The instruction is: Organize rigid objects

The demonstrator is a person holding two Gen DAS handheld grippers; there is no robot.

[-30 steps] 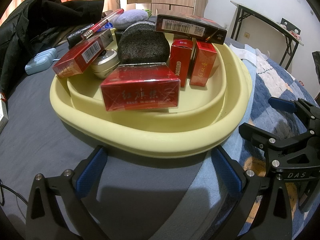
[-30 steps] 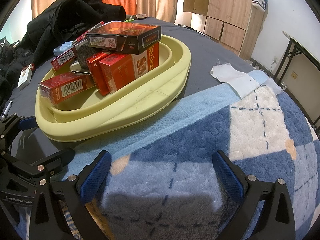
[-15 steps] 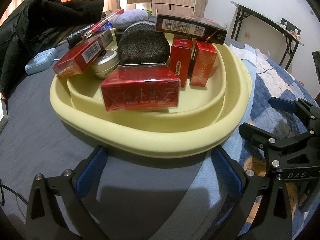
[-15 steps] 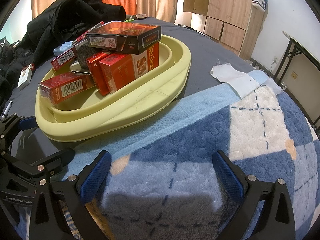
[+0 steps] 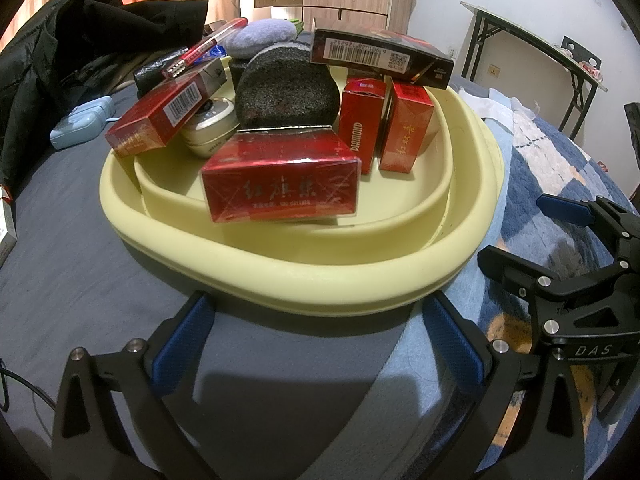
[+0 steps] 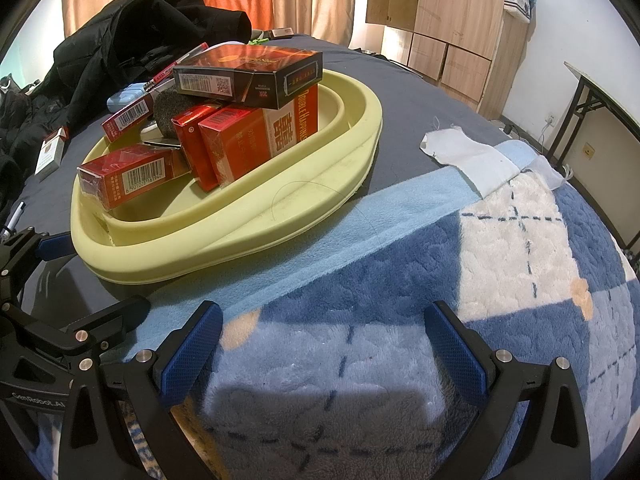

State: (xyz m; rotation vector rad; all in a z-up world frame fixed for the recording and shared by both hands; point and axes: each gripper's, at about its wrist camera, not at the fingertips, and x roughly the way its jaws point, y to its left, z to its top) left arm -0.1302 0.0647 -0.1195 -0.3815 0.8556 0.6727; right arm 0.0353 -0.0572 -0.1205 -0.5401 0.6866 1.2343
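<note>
A pale yellow oval tray (image 5: 320, 280) (image 6: 248, 236) sits on the bed and holds several red cigarette boxes. The nearest red box (image 5: 280, 184) lies flat at the front. A dark box (image 5: 380, 56) (image 6: 248, 72) rests on top of two upright red boxes (image 5: 404, 128). A black sponge (image 5: 286, 92) and a small cream jar (image 5: 210, 124) stand behind. My left gripper (image 5: 320, 336) is open just in front of the tray's near rim, holding nothing. My right gripper (image 6: 324, 344) is open over the blue blanket, right of the tray, also empty.
A black jacket (image 5: 60, 56) (image 6: 140, 36) lies behind the tray to the left. A light blue case (image 5: 80, 122), a red pen (image 5: 208, 46) and a grey pouch (image 5: 260, 36) lie near it. A white cloth (image 6: 468, 152) lies on the blue checked blanket (image 6: 500, 280). Another cigarette pack (image 6: 50, 154) lies far left.
</note>
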